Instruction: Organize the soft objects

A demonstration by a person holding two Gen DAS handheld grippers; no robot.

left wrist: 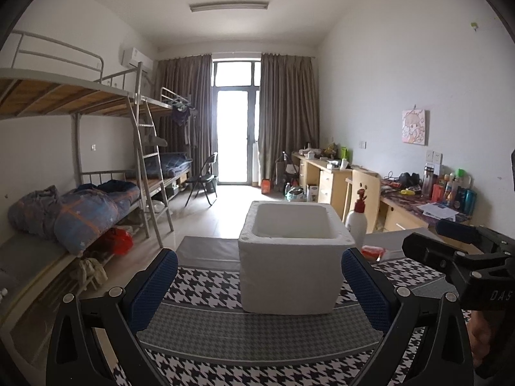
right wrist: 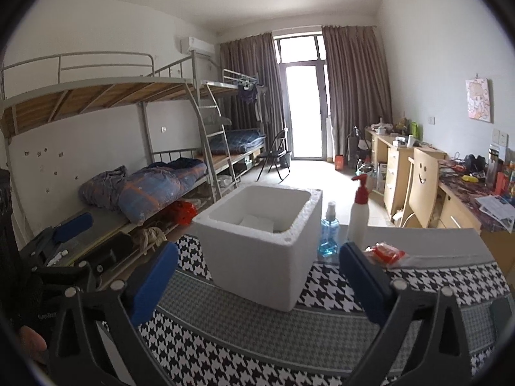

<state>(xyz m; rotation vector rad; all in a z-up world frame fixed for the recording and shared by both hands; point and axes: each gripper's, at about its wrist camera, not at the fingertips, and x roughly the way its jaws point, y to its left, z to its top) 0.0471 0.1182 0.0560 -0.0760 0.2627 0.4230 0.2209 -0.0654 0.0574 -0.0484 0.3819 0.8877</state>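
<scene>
A white foam box (left wrist: 291, 257) stands open-topped on the houndstooth-patterned table (left wrist: 257, 337). It also shows in the right wrist view (right wrist: 260, 247), with something white lying inside it. A small red soft packet in clear wrap (right wrist: 384, 252) lies on the table right of the box; it also shows in the left wrist view (left wrist: 373, 252). My left gripper (left wrist: 259, 288) is open and empty, in front of the box. My right gripper (right wrist: 259, 281) is open and empty, also in front of the box. The right gripper's body (left wrist: 463, 263) shows at the right of the left view.
A white pump bottle with a red top (right wrist: 359, 212) and a blue spray bottle (right wrist: 328, 233) stand behind the box. Bunk beds with bedding (left wrist: 87, 212) line the left wall. Cluttered desks (left wrist: 418, 199) and a wooden chair (right wrist: 421, 183) line the right.
</scene>
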